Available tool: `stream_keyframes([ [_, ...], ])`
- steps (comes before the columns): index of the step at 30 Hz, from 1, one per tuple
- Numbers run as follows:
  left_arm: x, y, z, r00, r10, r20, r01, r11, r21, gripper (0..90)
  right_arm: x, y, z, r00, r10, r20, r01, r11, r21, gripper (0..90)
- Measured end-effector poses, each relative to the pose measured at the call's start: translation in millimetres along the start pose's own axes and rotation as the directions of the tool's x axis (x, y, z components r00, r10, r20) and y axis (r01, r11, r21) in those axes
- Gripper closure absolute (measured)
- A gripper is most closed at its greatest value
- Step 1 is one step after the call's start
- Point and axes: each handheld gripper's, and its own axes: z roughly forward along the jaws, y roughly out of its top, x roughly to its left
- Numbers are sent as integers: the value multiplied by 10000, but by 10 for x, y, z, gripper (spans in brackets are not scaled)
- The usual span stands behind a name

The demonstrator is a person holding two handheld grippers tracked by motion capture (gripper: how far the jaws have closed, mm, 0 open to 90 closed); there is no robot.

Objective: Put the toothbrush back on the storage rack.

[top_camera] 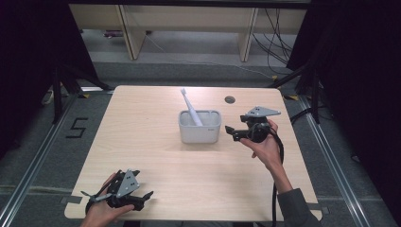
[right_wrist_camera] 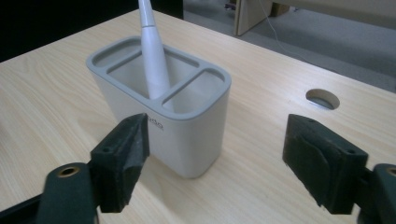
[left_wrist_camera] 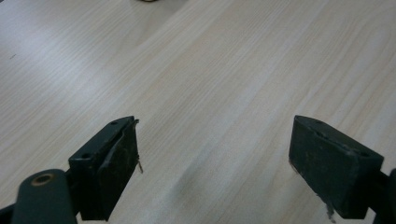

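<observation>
A: Count on the table (top_camera: 156, 161)?

B: One grey holder (top_camera: 199, 126), near the middle and toward the far edge. Three compartments in its top, seen from the right gripper view. One white toothbrush (top_camera: 190, 107) stands in it, tilted, in the middle compartment.

A: Any writing?

B: Small dark lettering on the holder's front wall, partly behind a jaw; unreadable. A black "5" (top_camera: 76, 127) is marked on the floor off the table's left edge.

A: Grippers?

B: Two. Right gripper (top_camera: 229, 130) sits just beside the holder's right wall, jaws spread, nothing between them. Left gripper (top_camera: 150, 194) is at the near left corner, jaws spread over bare wood.

A: Anything else?

B: One round cable hole (top_camera: 230, 100) near the far edge.
</observation>
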Motion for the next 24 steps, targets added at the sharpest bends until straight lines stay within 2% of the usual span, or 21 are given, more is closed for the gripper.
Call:
stream_keyframes([
  [1, 3, 0, -4, 10000, 15, 69, -15, 10000, 28, 153, 12, -13, -9, 9997, 232, 44, -232, 9997, 22, 221],
  [2, 3, 0, -4, 10000, 10, 69, -10, 10000, 34, 153, -3, -18, -26, 9999, 3, 116, -5, 9999, 112, 217],
  [3, 4, 1, -3, 10000, -1, 50, 1, 10000, 19, 152, 15, -29, -31, 9997, 252, 37, -252, 9995, 187, 210],
  [6, 9, 2, -7, 10000, 89, -2, -89, 9999, 98, 153, 35, -63, -46, 9998, 88, 159, -91, 9998, 192, 197],
  [7, 2, 0, 0, 10000, 17, -81, -17, 10000, -4, 153, 52, -67, -57, 9998, 215, 47, -216, 9993, 303, 193],
  [9, 4, 3, -6, 10000, 12, 73, -12, 10000, 71, 152, 69, -82, -71, 9999, 123, 45, -125, 9994, 332, 186],
  [12, 6, 3, -8, 10000, 76, 20, -77, 9999, 91, 153, 100, -104, -78, 9999, 110, -93, -107, 9995, 295, 180],
  [13, 6, 3, -7, 9999, 61, 90, -61, 10000, 65, 153, 100, -109, -84, 10000, -67, -7, 67, 9993, 361, 174],
  [16, 0, 0, -5, 10000, 45, 28, -45, 10000, 21, 153, 122, -129, -102, 9998, -183, -31, 184, 9989, 429, 173],
  [17, 0, 1, -5, 10000, 32, 19, -32, 10000, 24, 153, 145, -146, -96, 10000, -31, -68, 33, 9993, 385, 173],
  [20, 0, 2, -6, 10000, 52, -3, -52, 10000, 39, 153, 177, -179, -112, 10000, -14, -96, 18, 9987, 505, 173],
  [21, 4, 2, -9, 9999, 95, 66, -95, 9999, 60, 152, 175, -187, -113, 9998, -121, -132, 128, 9984, 543, 172],
  [22, 7, 2, -11, 9999, 154, 6, -154, 9998, 108, 153, 202, -207, -117, 9999, -35, -116, 42, 9983, 581, 172],
  [23, 4, 3, -9, 9999, 94, 70, -95, 9999, 92, 152, 196, -216, -114, 9996, -220, -166, 229, 9980, 589, 172],
  [24, 10, 4, -13, 9998, 187, 29, -188, 9996, 187, 153, 229, -241, -120, 9999, -43, -128, 51, 9978, 654, 172],
])
